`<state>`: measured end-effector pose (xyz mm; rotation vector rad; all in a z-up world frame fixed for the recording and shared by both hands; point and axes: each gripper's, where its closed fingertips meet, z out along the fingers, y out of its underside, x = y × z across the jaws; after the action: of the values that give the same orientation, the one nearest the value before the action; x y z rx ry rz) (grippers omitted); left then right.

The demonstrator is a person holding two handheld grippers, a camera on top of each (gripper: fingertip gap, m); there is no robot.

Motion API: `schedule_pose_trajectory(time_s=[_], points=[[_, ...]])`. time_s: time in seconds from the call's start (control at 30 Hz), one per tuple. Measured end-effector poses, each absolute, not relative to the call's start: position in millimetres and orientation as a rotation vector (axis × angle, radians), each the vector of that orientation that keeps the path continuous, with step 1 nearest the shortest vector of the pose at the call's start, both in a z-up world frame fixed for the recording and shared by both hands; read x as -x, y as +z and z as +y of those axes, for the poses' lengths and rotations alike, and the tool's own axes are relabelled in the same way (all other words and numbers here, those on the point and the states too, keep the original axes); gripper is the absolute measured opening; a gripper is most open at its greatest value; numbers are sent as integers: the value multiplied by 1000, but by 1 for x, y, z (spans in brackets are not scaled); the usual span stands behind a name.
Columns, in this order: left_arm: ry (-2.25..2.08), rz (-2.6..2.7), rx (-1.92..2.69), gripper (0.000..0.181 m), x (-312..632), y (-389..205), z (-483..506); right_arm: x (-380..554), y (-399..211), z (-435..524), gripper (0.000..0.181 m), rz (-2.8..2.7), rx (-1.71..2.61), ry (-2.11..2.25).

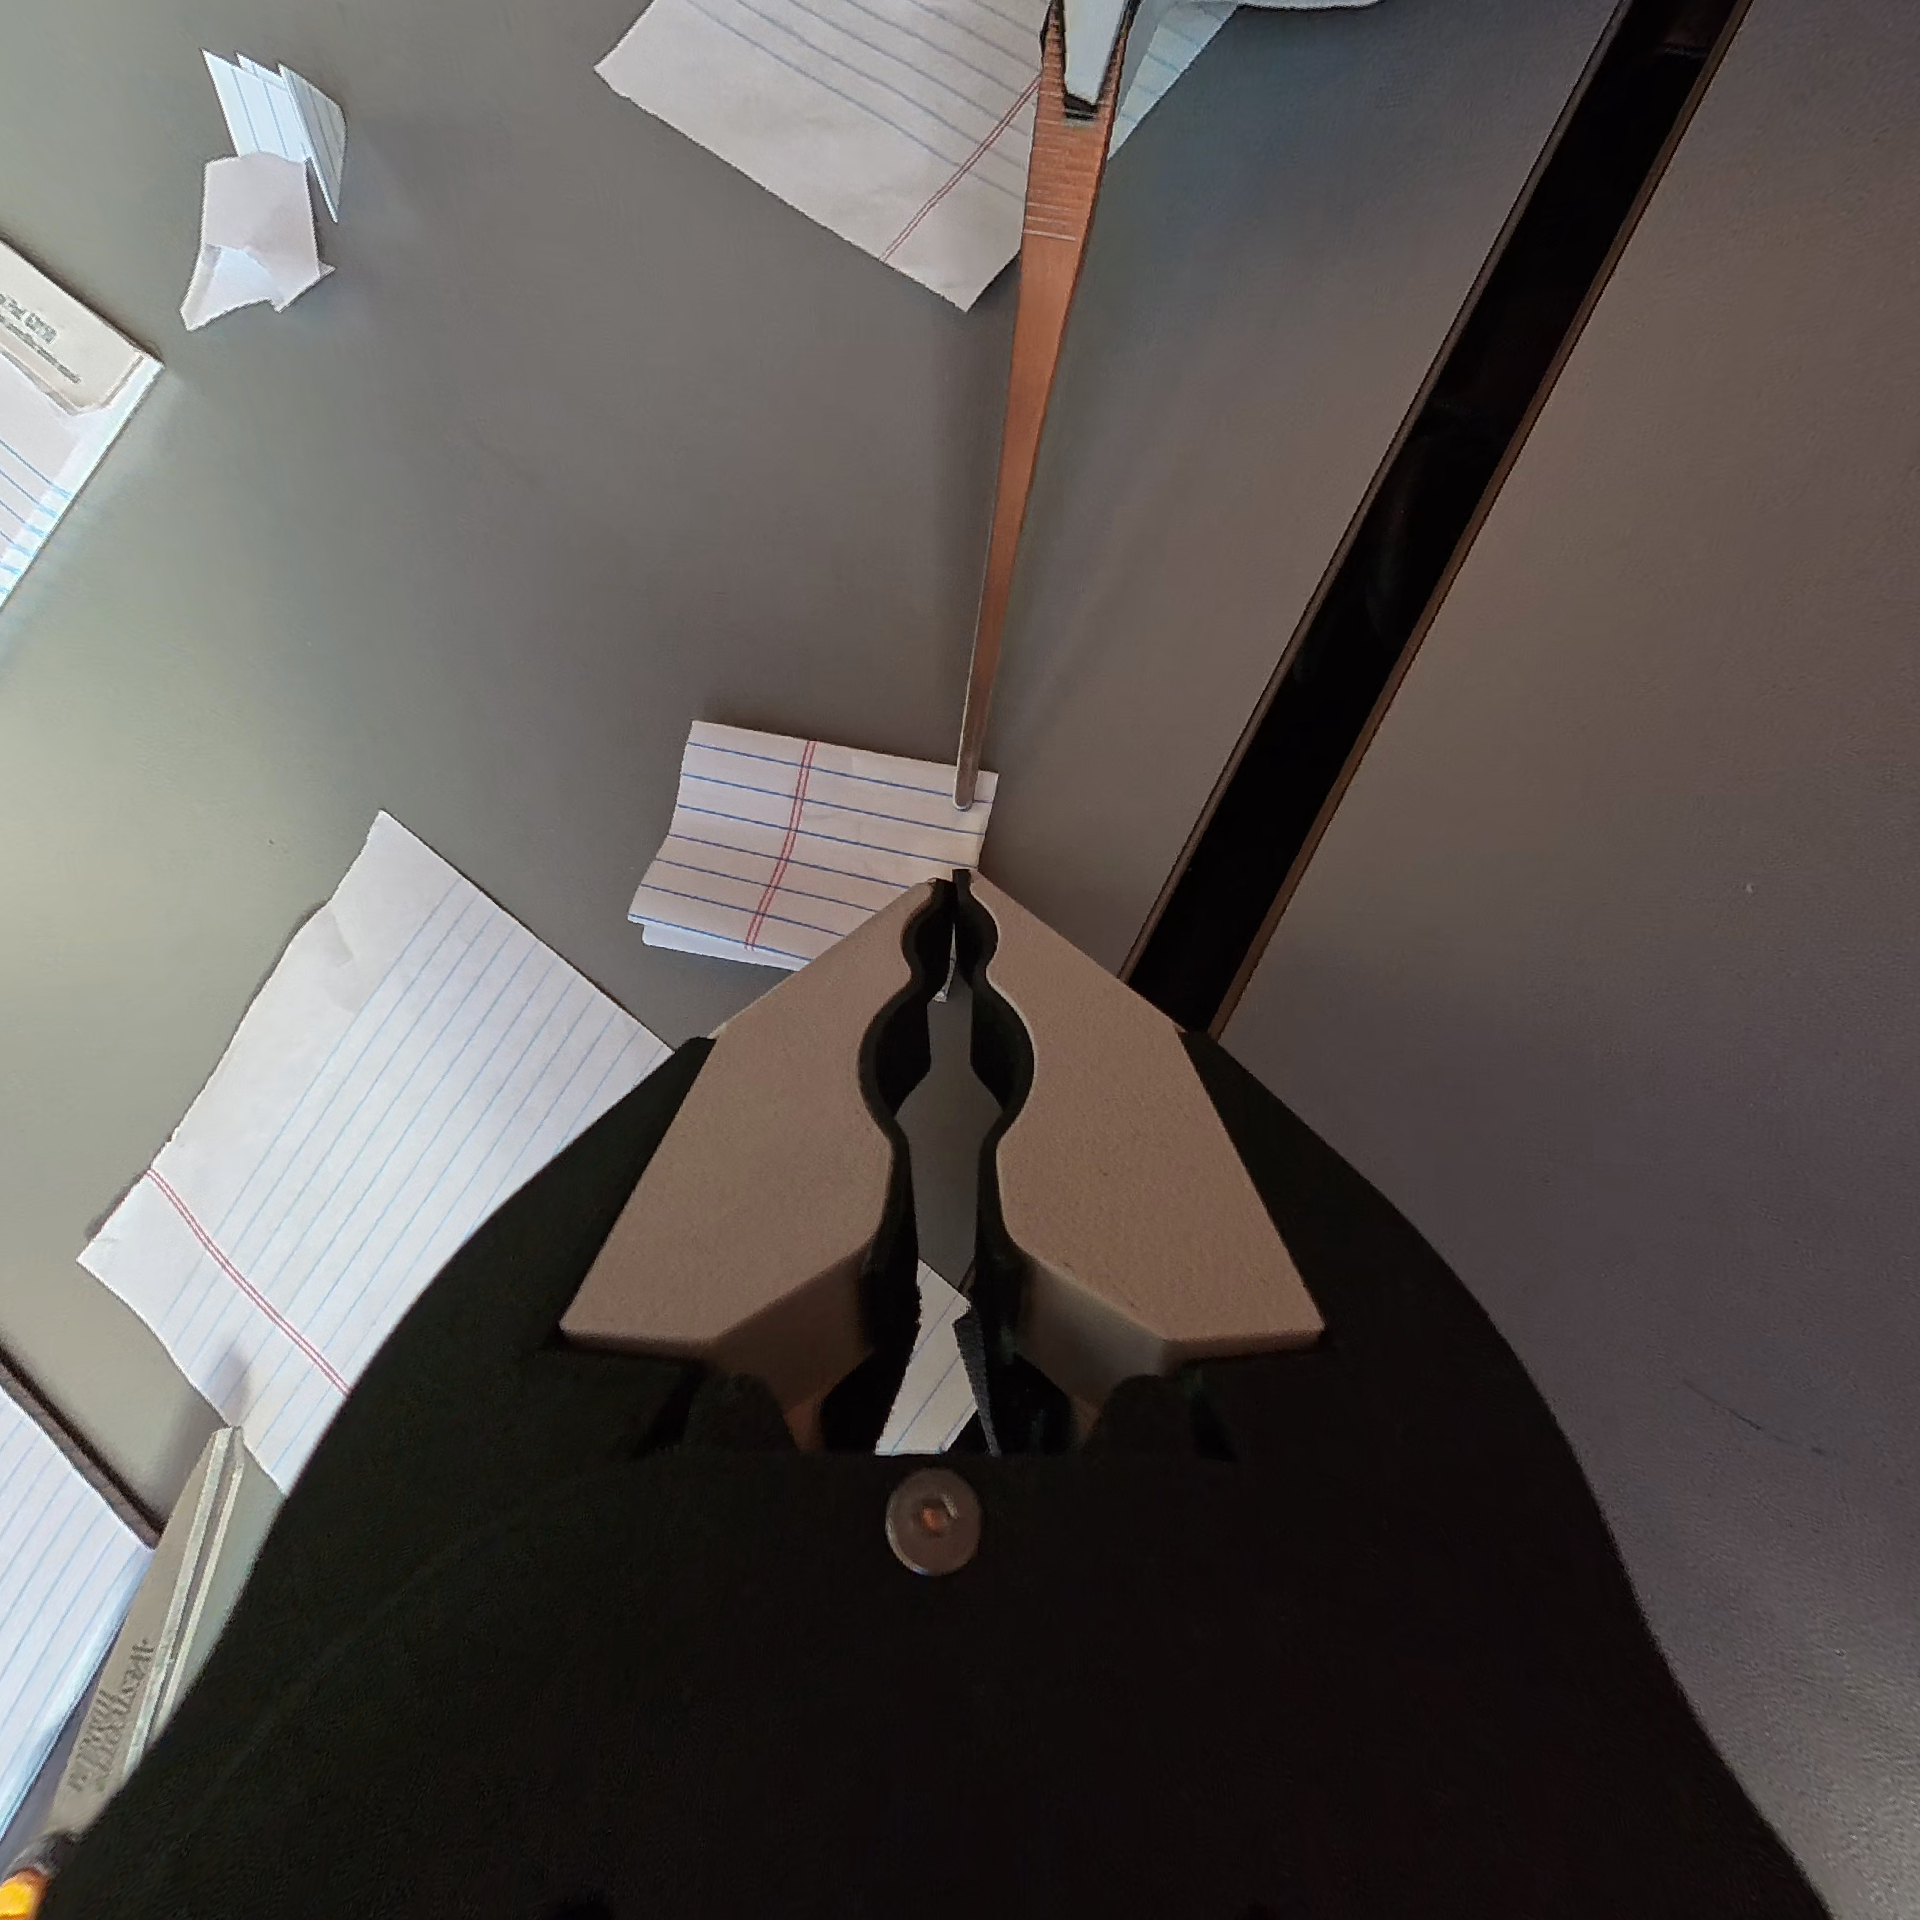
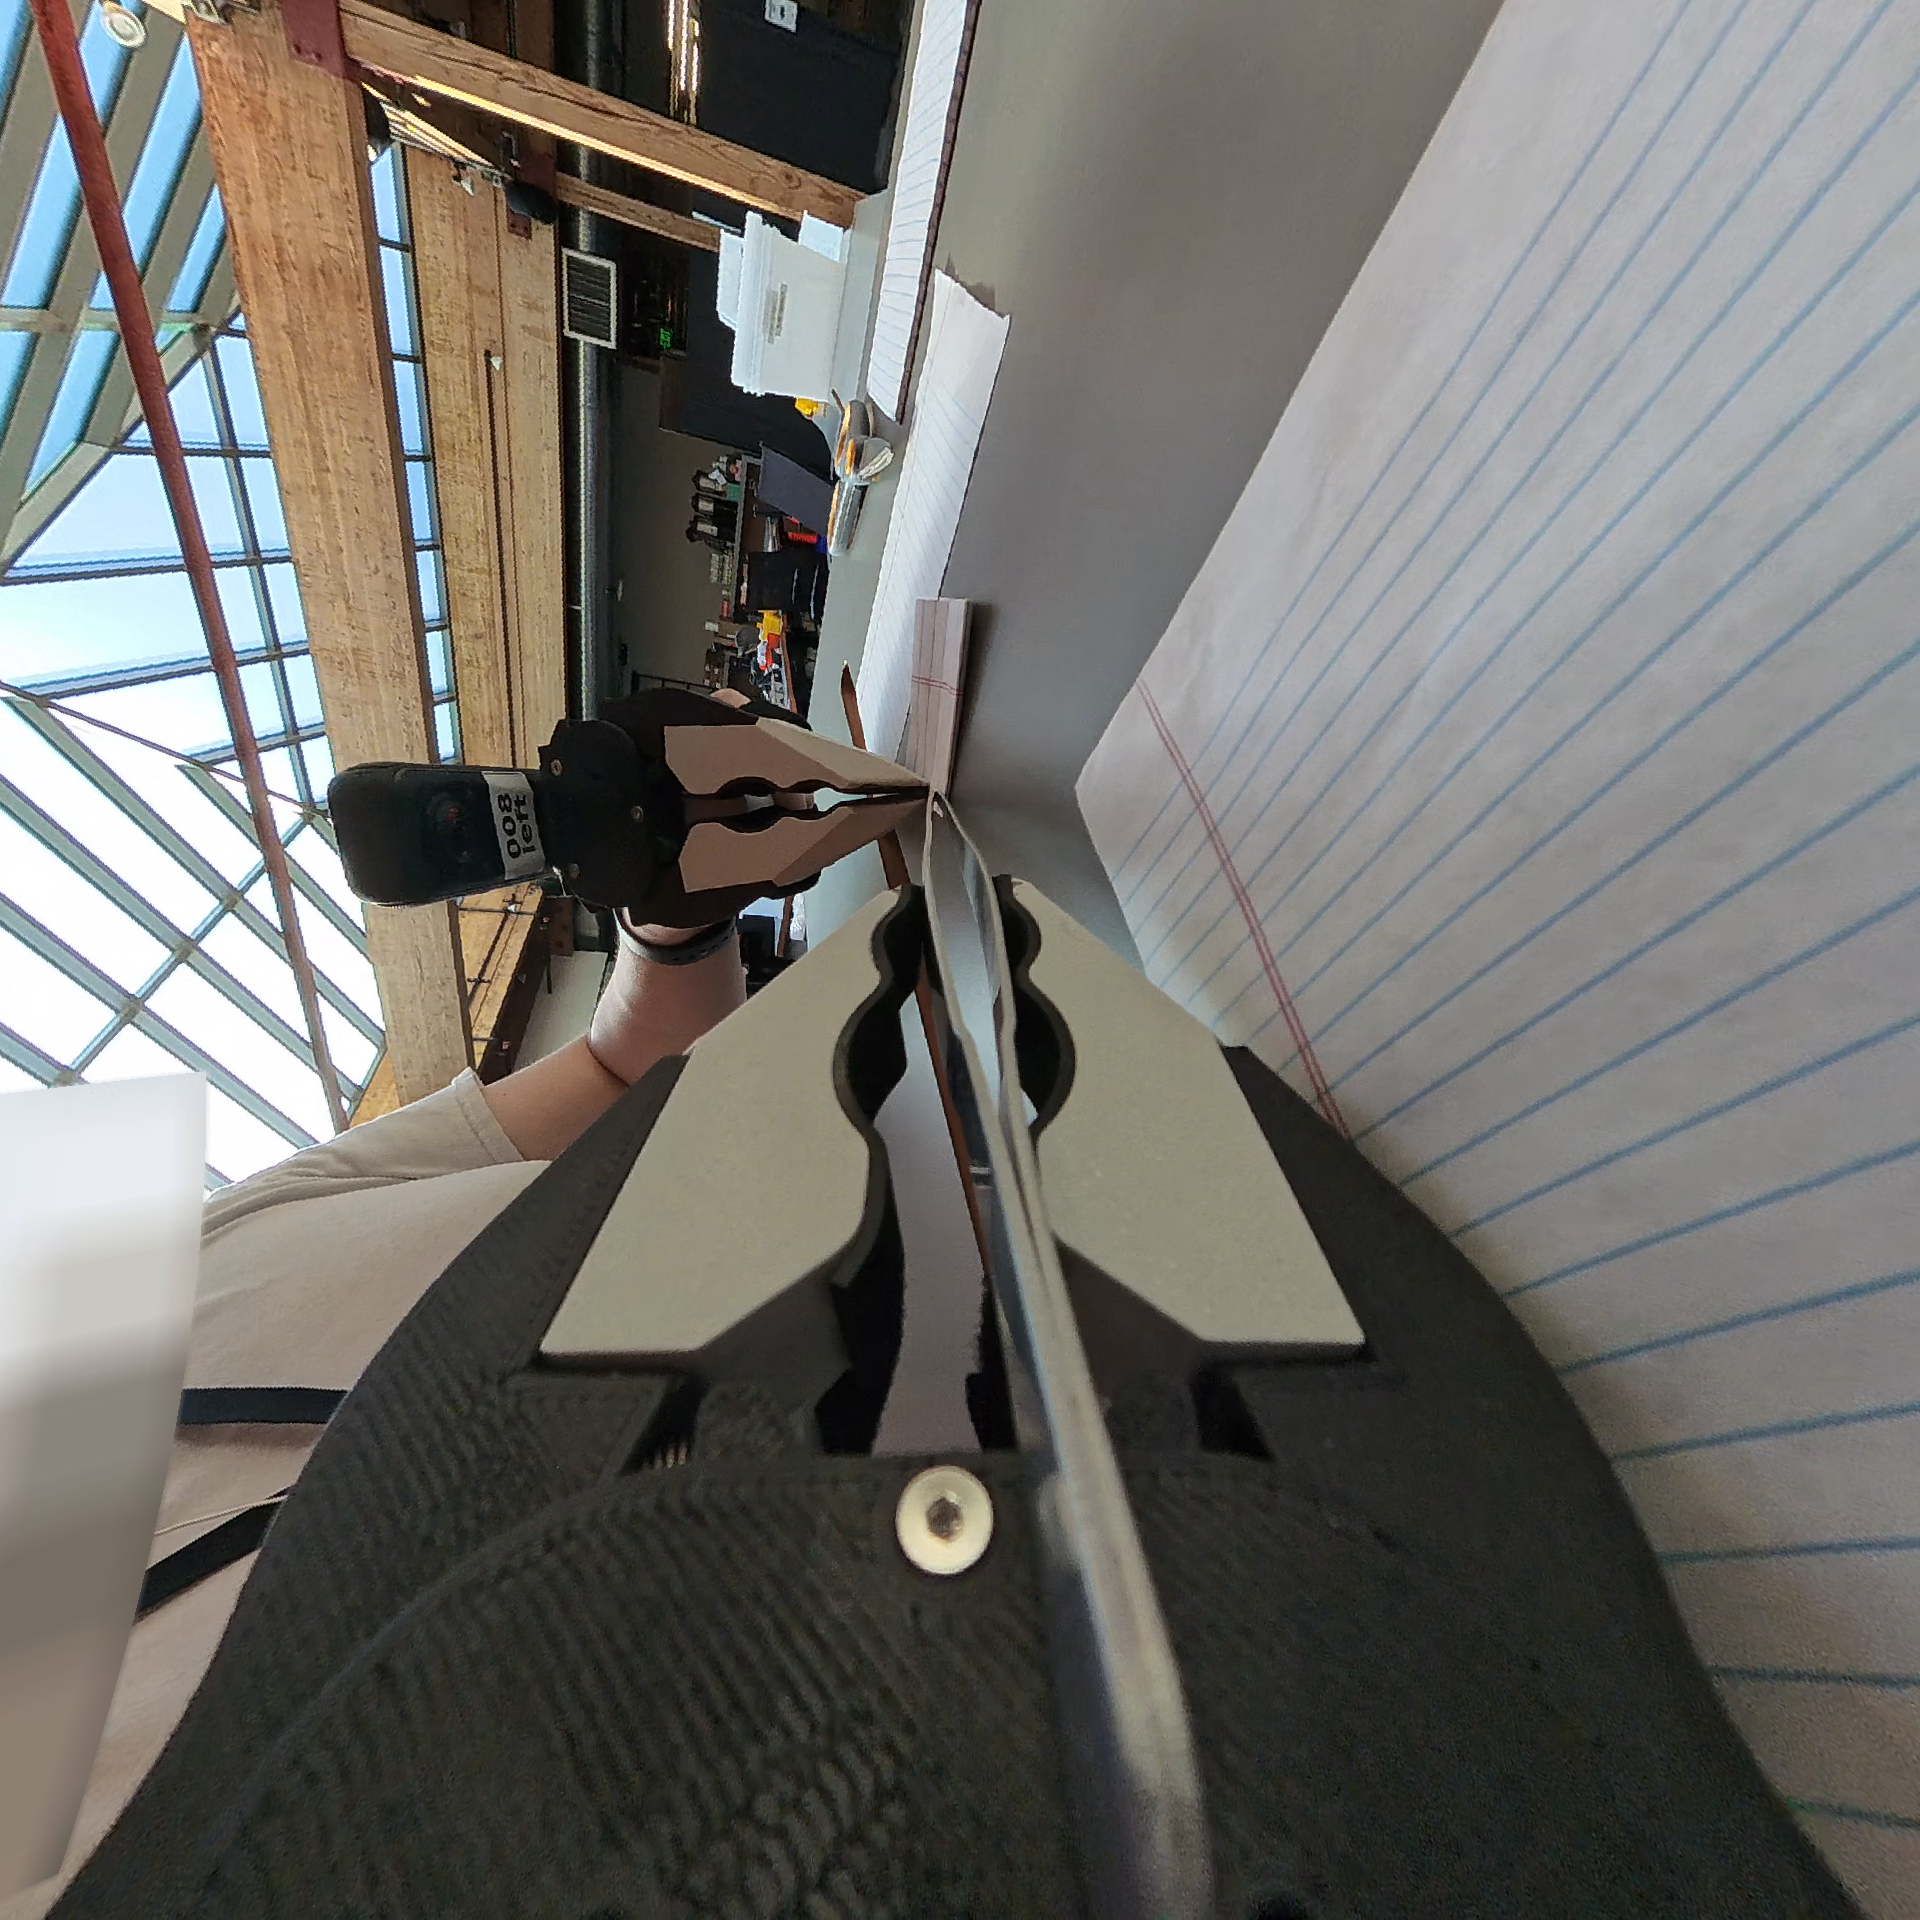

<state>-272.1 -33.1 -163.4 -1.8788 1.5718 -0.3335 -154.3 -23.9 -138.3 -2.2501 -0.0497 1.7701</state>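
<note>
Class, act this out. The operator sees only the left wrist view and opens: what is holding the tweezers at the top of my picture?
Observer: The right tool, shut on the tweezers; both arms run between its fingers.
Operator: What carries my left tool?
Observer: A person's hand in a black glove.
Operator: Anything on that wrist?
Observer: A black band, just past the glove's cuff.
</note>
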Motion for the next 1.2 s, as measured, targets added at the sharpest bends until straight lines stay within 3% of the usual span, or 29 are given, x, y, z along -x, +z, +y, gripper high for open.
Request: schedule_pose_trajectory(time_s=[1.2], points=[[-361, 1524, 1885, 0, 273, -163, -33, 153, -140, -17, 11, 30, 2254, 1777]])
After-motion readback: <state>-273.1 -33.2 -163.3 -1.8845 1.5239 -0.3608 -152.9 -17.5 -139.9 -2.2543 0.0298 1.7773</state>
